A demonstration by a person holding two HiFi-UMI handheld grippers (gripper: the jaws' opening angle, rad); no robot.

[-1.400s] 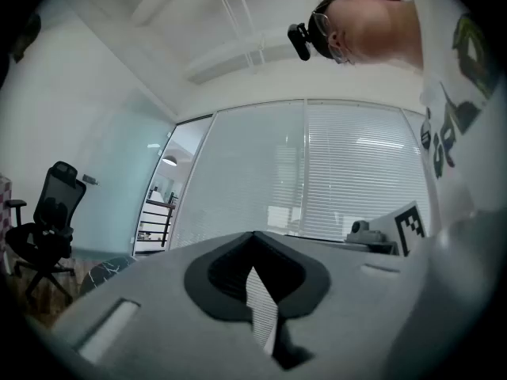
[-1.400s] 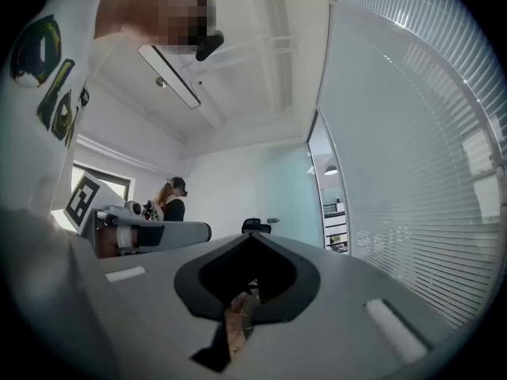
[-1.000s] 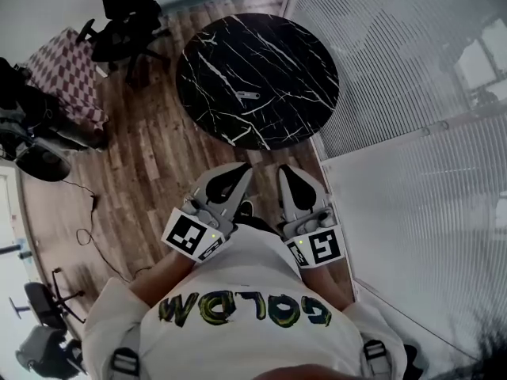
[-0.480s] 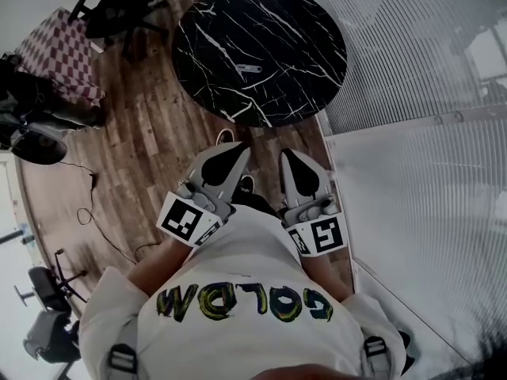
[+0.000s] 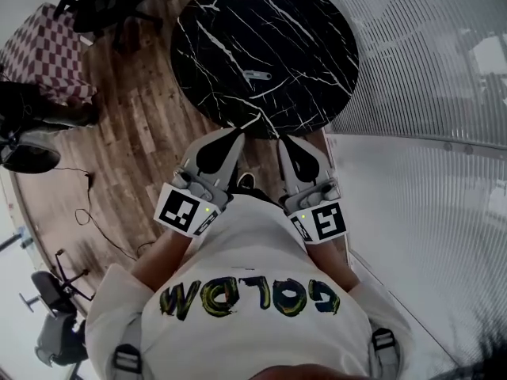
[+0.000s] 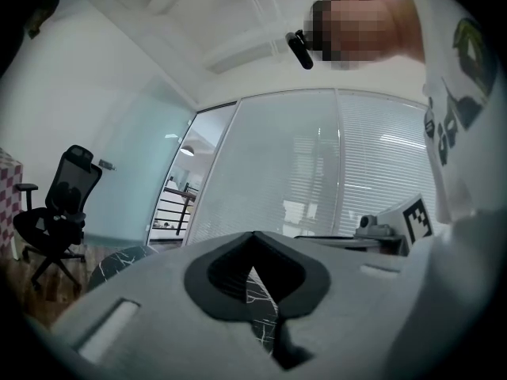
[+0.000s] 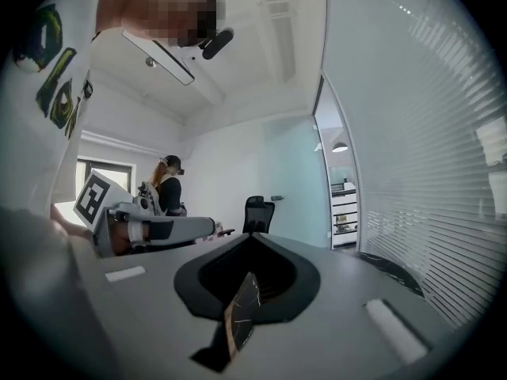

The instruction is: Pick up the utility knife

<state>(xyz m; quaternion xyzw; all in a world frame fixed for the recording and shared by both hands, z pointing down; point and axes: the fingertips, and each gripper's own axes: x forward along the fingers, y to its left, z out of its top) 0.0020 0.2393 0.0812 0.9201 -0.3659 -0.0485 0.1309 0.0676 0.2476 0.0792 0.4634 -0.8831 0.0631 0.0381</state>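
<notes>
You're on the approach: the small grey utility knife [image 5: 257, 75] lies near the middle of the round black marble table [image 5: 309, 30], well ahead. Your left gripper [image 5: 235, 134] and right gripper [image 5: 283, 139] have jaws together, holding nothing; next, reach in and open one.

Person with two hand-held grippers
White long-sleeved top [image 5: 238, 248], yellow-green lettering [image 5: 245, 298], dark strap buckles [image 5: 127, 360]; left gripper [image 5: 236, 133] and right gripper [image 5: 285, 139] grey-shelled, black-padded, each bearing a black-and-white marker cube [image 5: 184, 210].
</notes>
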